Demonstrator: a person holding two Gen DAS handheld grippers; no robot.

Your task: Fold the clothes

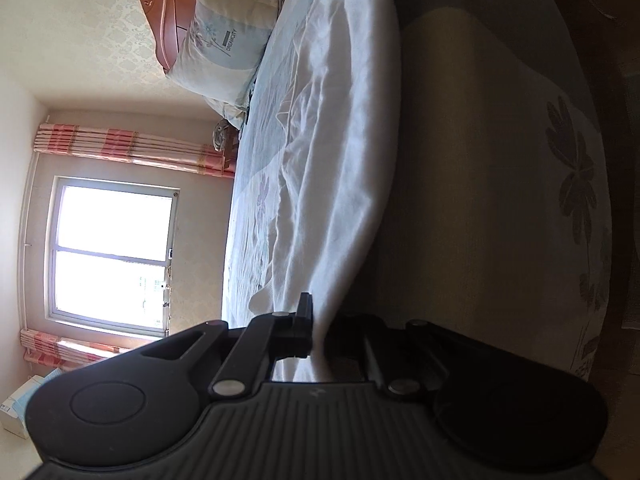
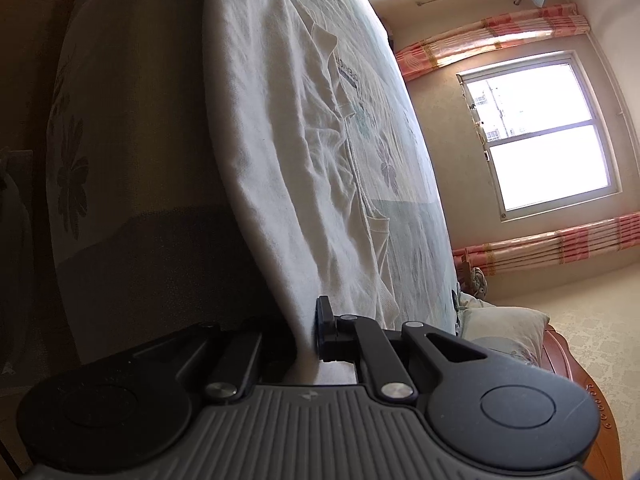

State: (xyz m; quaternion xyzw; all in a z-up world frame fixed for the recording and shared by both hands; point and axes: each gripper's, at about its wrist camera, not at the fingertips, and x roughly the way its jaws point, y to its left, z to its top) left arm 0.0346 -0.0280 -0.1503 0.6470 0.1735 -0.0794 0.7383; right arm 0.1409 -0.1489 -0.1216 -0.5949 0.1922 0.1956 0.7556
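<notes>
The bed (image 1: 256,208) fills both views, turned on its side by the rolled cameras, its pale blue flowered sheet (image 2: 404,184) running from the near edge back to a carved wooden headboard (image 1: 172,12). Beyond it a bright window (image 2: 548,136) sits between pink striped curtains (image 2: 492,40). A pillow (image 1: 224,40) printed with small lettering leans against the headboard.

The white shirt (image 2: 296,152) lies spread across the near part of the bed, its lower edge hanging over the mattress side, wrinkled through the middle, with a sleeve (image 2: 372,228) lying flat on the sheet.

The left tool (image 1: 320,340) is clamped tight on the shirt's hanging edge, with cloth bunched between its jaws. The right tool (image 2: 306,340) is likewise closed on the same edge at the other end, the fabric pinched between its black fingers (image 2: 326,328).
</notes>
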